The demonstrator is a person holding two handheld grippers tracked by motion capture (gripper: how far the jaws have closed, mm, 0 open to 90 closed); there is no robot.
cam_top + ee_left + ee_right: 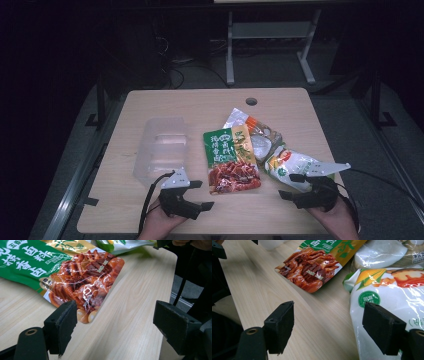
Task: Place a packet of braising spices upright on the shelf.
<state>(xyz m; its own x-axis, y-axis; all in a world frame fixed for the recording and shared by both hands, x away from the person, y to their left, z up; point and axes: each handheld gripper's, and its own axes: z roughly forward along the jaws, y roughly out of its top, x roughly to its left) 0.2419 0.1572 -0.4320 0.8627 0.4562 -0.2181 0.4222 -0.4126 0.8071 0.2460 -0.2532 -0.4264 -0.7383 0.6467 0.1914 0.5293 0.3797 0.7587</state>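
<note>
I am holding both grippers low over the near edge of the bench (150, 102), and both sets of jaws are standing wide apart with nothing between them. The left gripper (202, 195) is facing the green seasoning packet (231, 159), whose near corner is lying flat just ahead of it in the left gripper view (82, 287). The right gripper (291, 186) is sitting just beside the white corn-printed bag (295, 167), with its right pad over the bag's edge (392, 305). A clear plastic container (161, 149) is lying to the left, apart from the packets. I judge the pick is just beginning: I am aiming to slide one pad under the packet's corner, pinching the sealed rim rather than the slippery face, and keeping the other gripper clear.
</note>
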